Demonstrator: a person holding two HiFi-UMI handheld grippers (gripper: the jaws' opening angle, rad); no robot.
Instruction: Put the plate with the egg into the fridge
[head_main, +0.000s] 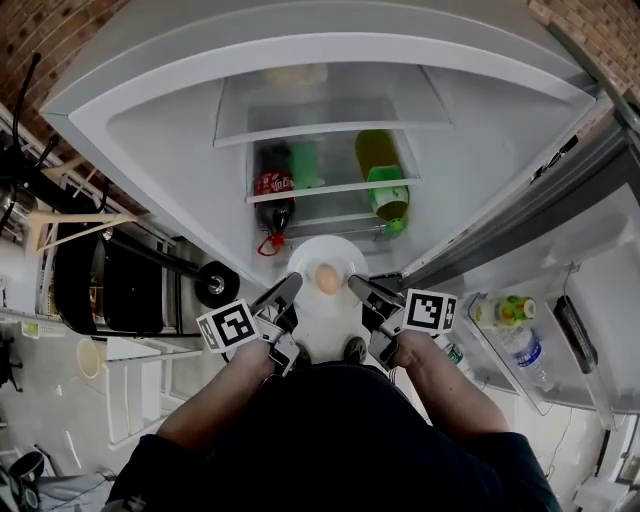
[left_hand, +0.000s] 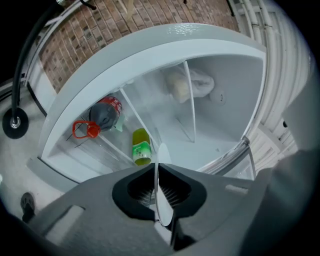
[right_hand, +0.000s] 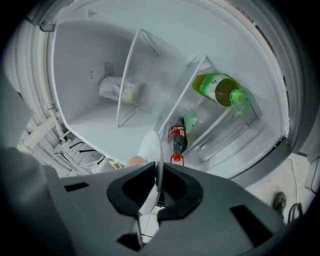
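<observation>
Holding the plate (head_main: 326, 300) from both sides, the two grippers carry it at the open front of the fridge (head_main: 170, 170).

Left gripper (head_main: 285, 292): jaws closed on the plate's left rim. Its own view confirms this, with the rim edge-on and pinched between the dark pads of the left gripper (left_hand: 156, 175).

Right gripper (head_main: 362, 290): jaws closed on the plate's right rim. Its own view shows the right gripper (right_hand: 159, 176) with the white rim clamped between the pads.

Plate: white, round and carried by the grippers alone. In the head view it sits low in the fridge opening. Whether it is past the threshold or over a shelf cannot be told.

Egg (head_main: 327, 278): pale brown, resting near the plate's centre. In the right gripper view the egg (right_hand: 133, 161) shows just beside the plate (right_hand: 150, 147).

Fridge interior: a cola bottle (head_main: 275, 200) lies on its side on a lower rack, its red cap towards the opening. A green bottle (head_main: 385, 185) lies on its side to the right, well apart from it. Both are beyond the plate. A glass shelf (head_main: 330, 130) sits above them. The left gripper view shows a pale wrapped item (left_hand: 192, 84) on the level above that shelf.

Door (head_main: 560, 300): open to the person's right, with bottles (head_main: 510, 325) standing in its lower rack.
</observation>
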